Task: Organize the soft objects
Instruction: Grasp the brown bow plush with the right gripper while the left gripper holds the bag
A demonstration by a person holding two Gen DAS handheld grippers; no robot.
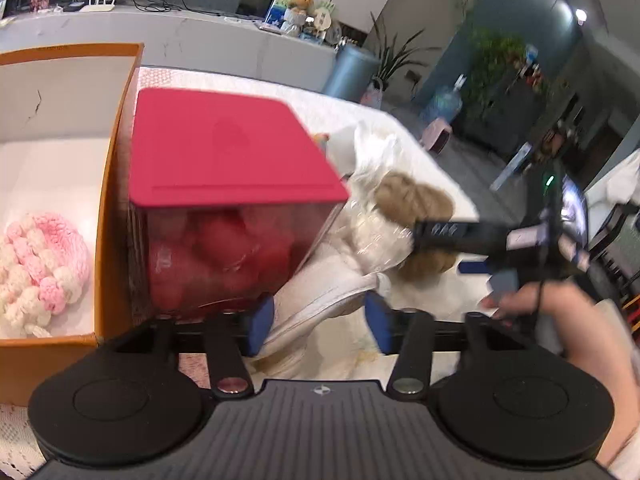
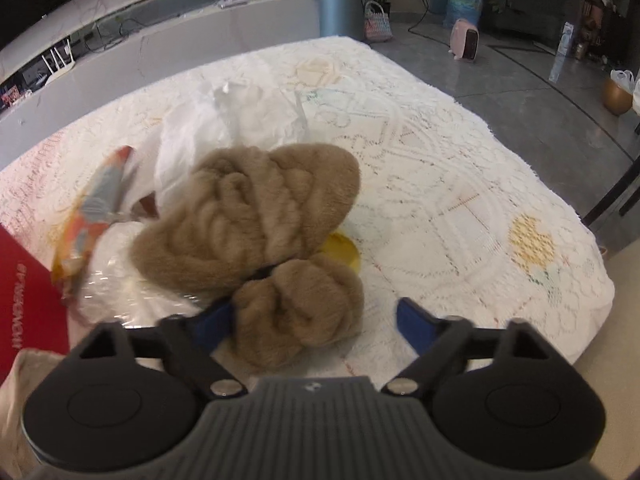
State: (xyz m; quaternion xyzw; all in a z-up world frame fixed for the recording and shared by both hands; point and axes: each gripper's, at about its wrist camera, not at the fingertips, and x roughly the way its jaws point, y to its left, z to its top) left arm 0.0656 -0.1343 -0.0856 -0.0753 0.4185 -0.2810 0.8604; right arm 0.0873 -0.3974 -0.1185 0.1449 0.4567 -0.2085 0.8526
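both tongs (image 1: 318,320) (image 2: 316,320) open (grip nothing); orange box (image 1: 116,184) holds pink-white knit (image 1: 40,264); red-lidded bin (image 1: 224,200) packed red.

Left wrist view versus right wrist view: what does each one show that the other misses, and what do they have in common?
Only the left wrist view shows the orange box holding a pink-and-white knitted item, the red lid of the clear container of red soft items, and the open left gripper near white fabric. Only the right wrist view shows the orange-and-grey packet, a yellow disc and the open right gripper. Both show the brown fluffy plush, the white plastic bag and the lace tablecloth.
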